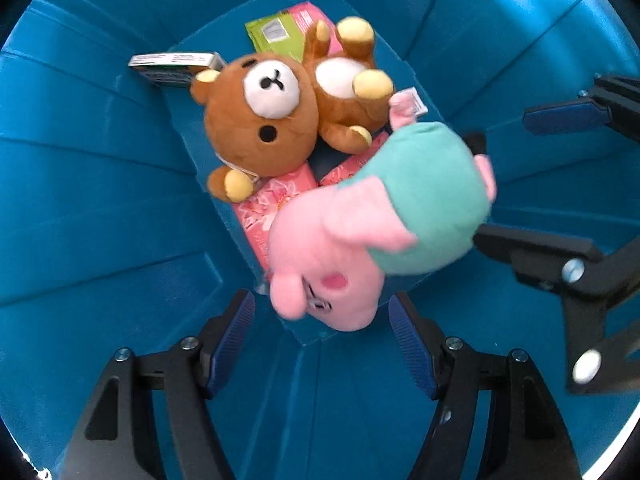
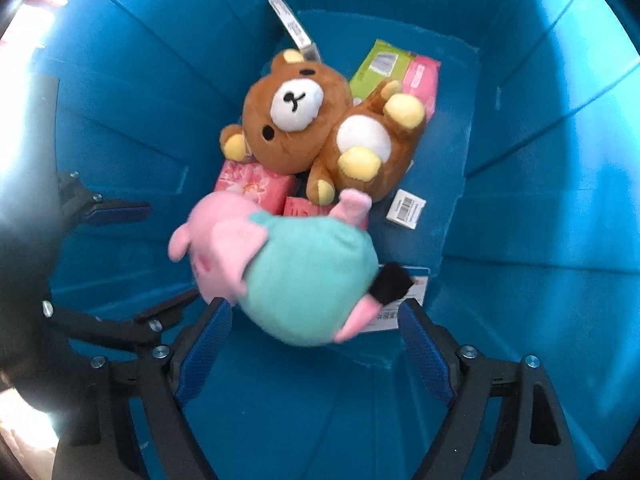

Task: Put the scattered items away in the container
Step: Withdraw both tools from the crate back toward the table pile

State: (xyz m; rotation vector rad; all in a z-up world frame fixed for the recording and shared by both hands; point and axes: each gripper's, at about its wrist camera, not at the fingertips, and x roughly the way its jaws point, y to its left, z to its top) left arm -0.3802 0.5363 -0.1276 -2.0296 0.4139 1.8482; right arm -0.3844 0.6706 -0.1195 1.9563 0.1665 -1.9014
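Observation:
Both grippers point down into a deep blue bin [image 1: 100, 200] [image 2: 520, 160]. A brown bear plush [image 1: 260, 120] [image 2: 296, 120] lies on its back on the bin floor. A pink pig plush in a teal dress [image 1: 420, 200] [image 2: 312, 280] is blurred with motion, above the floor and loose. My left gripper [image 1: 322, 344] [image 2: 172, 252] is open, and the pig's head sits just beyond its fingertips. My right gripper [image 2: 316, 344] [image 1: 508, 178] is open wide; the pig's body lies between and below its blue pads [image 2: 424, 352], not pressed.
Pink flowered tissue packs [image 1: 272, 200] [image 2: 252, 184] lie under the plush toys. A green pack [image 1: 276, 36] [image 2: 376, 64] and a long white box [image 1: 176, 64] [image 2: 292, 28] rest at the far end. A small barcode box [image 2: 406, 208] lies beside the bear. The bin walls rise on all sides.

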